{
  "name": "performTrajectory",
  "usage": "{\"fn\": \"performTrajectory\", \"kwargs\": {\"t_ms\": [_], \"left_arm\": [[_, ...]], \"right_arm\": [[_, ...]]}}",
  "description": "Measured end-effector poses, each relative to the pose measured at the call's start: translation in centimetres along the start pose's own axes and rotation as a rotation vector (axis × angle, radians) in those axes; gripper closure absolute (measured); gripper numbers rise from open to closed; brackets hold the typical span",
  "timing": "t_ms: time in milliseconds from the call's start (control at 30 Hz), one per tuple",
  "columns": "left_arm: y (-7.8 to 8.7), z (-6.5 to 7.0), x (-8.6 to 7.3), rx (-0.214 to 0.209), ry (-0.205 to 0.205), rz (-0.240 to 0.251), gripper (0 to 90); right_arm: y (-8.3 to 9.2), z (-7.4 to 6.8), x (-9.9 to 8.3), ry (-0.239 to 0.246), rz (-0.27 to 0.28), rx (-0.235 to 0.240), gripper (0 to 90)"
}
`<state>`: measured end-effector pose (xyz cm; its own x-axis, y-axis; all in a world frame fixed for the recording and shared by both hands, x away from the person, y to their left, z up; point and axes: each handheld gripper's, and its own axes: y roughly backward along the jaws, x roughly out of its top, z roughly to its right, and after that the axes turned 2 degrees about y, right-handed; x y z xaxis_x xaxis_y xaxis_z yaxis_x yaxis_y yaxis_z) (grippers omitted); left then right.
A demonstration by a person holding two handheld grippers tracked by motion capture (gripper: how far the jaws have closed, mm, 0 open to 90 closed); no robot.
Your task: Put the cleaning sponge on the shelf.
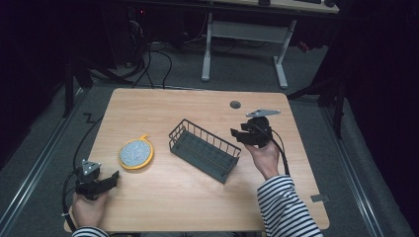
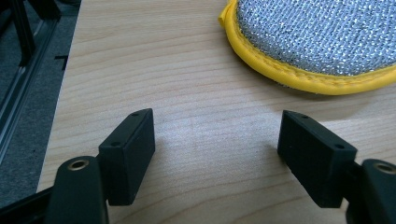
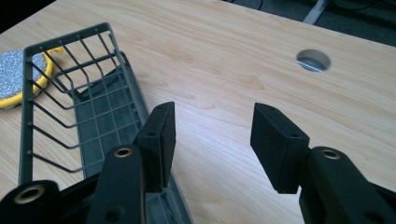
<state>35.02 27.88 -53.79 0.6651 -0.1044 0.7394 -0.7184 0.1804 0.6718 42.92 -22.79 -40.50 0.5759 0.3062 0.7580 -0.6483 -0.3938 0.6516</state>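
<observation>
Wire basket point(image 3: 88, 116) lies just left of the right gripper's point(image 3: 212, 140) spread, empty fingers point(image 3: 161, 135).

Matt dark wire basket point(image 1: 205, 149), glittery yellow-edged cloth scourer point(image 1: 135, 153), smooth wood table point(image 1: 163, 108)

Lab or office workroom: pale wooden desk point(image 1: 163, 106) with round cable hole point(image 3: 313, 60) beyond right jaws, grey carpet floor point(image 1: 237, 69), black cables point(image 1: 158, 64), white-legged height-adjustable desk point(image 1: 244, 34) behind.
</observation>
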Motion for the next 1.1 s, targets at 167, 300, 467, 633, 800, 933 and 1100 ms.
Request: {"fn": "performTrajectory", "kwargs": {"t_ms": [167,300,467,633,800,933,1100], "left_arm": [[0.0,0.0,0.0,0.005,0.002,0.002,29.0],[0.0,0.0,0.0,0.004,0.002,0.002,29.0],[0.0,0.0,0.0,0.004,0.002,0.002,28.9],[0.0,0.0,0.0,0.003,0.001,0.001,28.7],[0.0,0.0,0.0,0.000,0.000,-0.001,28.1],[0.0,0.1,0.0,-0.009,-0.004,-0.003,26.1],[0.0,-0.1,0.0,-0.036,0.004,-0.001,22.9]], "right_arm": [[1.8,1.5,-1.4,-0.036,0.022,-0.023,49.3],[2.6,2.6,-3.2,-0.083,0.028,-0.040,49.3],[3.1,3.6,-5.4,-0.117,0.012,-0.064,49.5],[3.5,4.4,-7.7,-0.150,0.016,-0.081,50.1],[3.7,5.0,-9.6,-0.186,0.009,-0.096,50.4],[4.1,5.9,-12.6,-0.248,0.002,-0.114,50.5],[3.8,6.3,-15.3,-0.280,-0.010,-0.145,50.2]]}}
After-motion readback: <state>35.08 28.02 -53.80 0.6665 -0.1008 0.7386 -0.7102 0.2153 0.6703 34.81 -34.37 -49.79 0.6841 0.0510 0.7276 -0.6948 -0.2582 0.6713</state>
